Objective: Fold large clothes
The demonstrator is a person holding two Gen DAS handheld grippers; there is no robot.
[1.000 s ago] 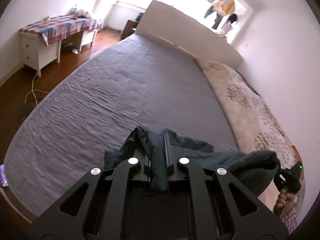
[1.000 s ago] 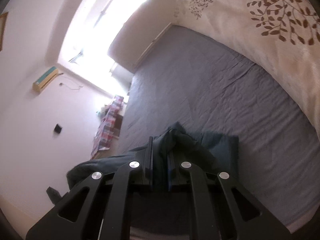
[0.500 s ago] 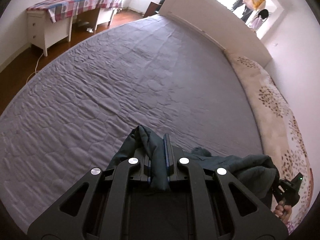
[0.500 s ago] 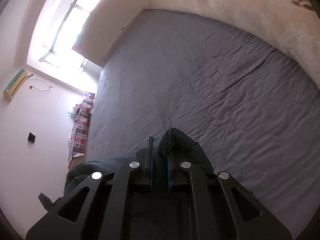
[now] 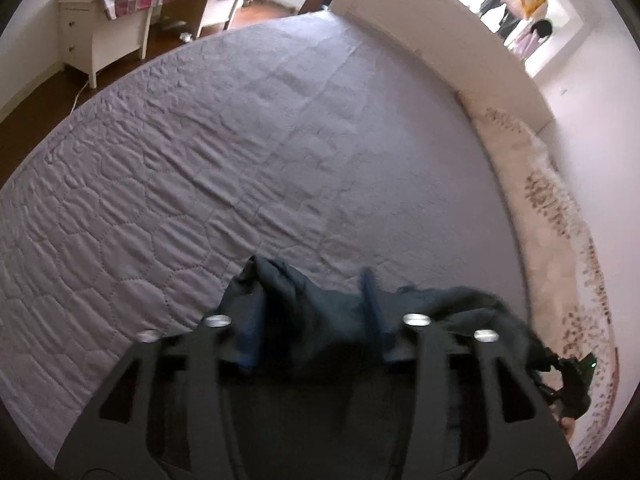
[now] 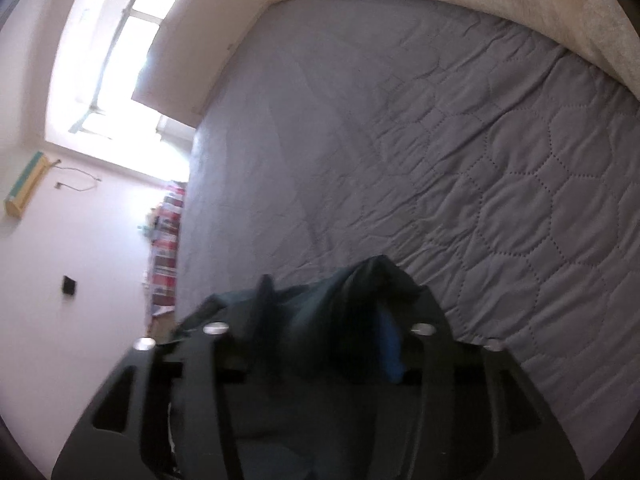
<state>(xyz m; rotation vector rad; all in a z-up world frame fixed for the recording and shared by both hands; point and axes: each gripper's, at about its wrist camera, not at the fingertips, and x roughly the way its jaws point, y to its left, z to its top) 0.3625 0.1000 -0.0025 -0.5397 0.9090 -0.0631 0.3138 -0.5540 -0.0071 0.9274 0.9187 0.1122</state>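
the left hand-held gripper (image 5: 312, 320) points down at the bed (image 5: 240, 152). its jaws have just been opening and now stand spread. a bunched fold of the dark garment (image 5: 316, 312) lies between the blue pads (image 5: 250, 338), slack, with a gap on each side; the pads do not press on it. the garment runs from this gripper to its right, where its far end reaches the right hand-held gripper (image 5: 576, 380), seen at the lower right edge of the left wrist view.

in the right wrist view, the right hand-held gripper (image 6: 320, 320) also points down at the bed (image 6: 440, 140). its jaws have just been opening and stand spread. a peaked fold of the garment (image 6: 360, 300) sits between the fingers, close to the right blue pad (image 6: 390, 344); whether it still touches that pad cannot be told. the cloth trails off to the left of this gripper.

the garment rests on the grey quilted cover at the near edge of the bed, directly ahead of and below both grippers. a cream blanket (image 5: 560, 240) with a brown leaf print lies along the bed edge to the right of the left gripper. a headboard (image 5: 440, 36) stands at the far end. a white counter (image 5: 100, 40) with a checked cloth stands far ahead and to the left, on a wooden floor (image 5: 24, 120).
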